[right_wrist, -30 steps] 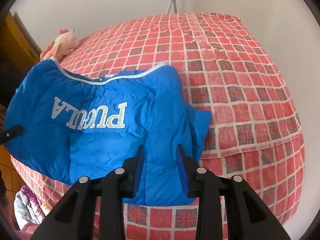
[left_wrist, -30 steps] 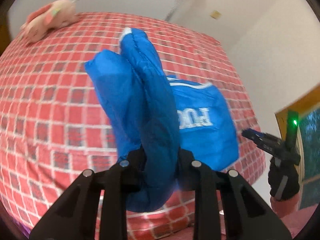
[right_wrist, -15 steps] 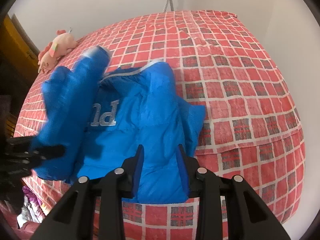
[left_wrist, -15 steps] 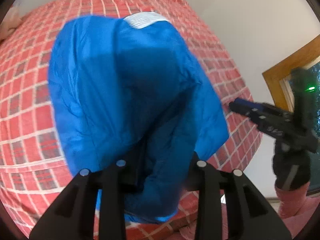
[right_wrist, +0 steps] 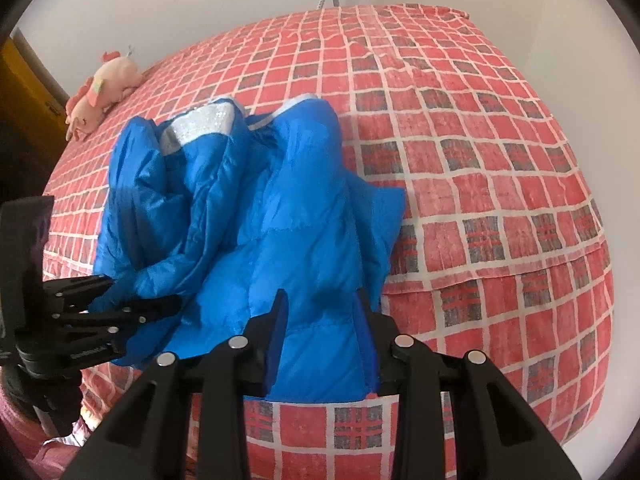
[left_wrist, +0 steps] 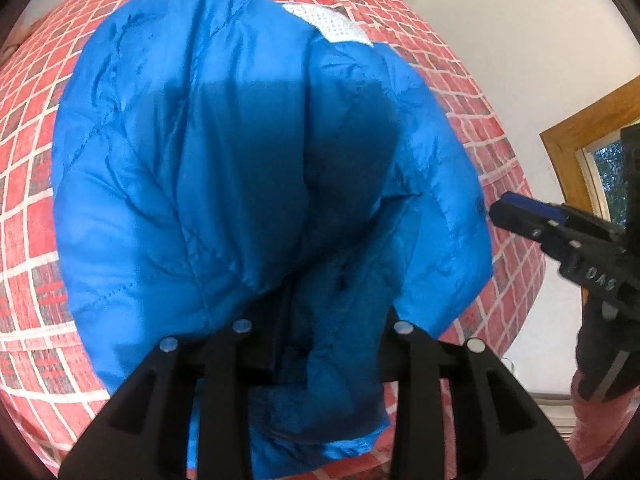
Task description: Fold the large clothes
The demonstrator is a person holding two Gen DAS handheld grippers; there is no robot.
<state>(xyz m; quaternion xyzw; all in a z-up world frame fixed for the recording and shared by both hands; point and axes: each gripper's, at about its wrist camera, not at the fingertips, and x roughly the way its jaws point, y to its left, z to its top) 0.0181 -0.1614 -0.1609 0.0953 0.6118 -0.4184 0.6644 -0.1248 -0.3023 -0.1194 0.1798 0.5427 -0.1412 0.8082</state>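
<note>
A blue padded jacket [left_wrist: 200, 160] lies bunched near the front edge of the red checked bed [left_wrist: 24, 200]. My left gripper [left_wrist: 334, 312] is shut on a thick fold of it, and the sleeve with its white cuff [left_wrist: 324, 24] is draped away over the jacket body. In the right wrist view the jacket [right_wrist: 280, 220] lies folded over itself, its silver cuff [right_wrist: 200, 124] at the far side. My right gripper [right_wrist: 320, 304] is shut on the near hem. The left gripper [right_wrist: 136, 304] grips the jacket's left edge. The right gripper [left_wrist: 504, 208] shows at the right of the left wrist view.
A pink plush toy [right_wrist: 104, 88] lies at the bed's far left corner. The checked bed cover [right_wrist: 480, 160] stretches bare to the right of the jacket. A wooden window frame [left_wrist: 580, 132] and white walls border the bed. A gloved hand [left_wrist: 600, 360] holds the right gripper.
My left gripper has swung down and across, carrying the sleeve over the jacket body and hiding the lettering. Its jaws stand slightly wider. The right gripper has stayed on the hem.
</note>
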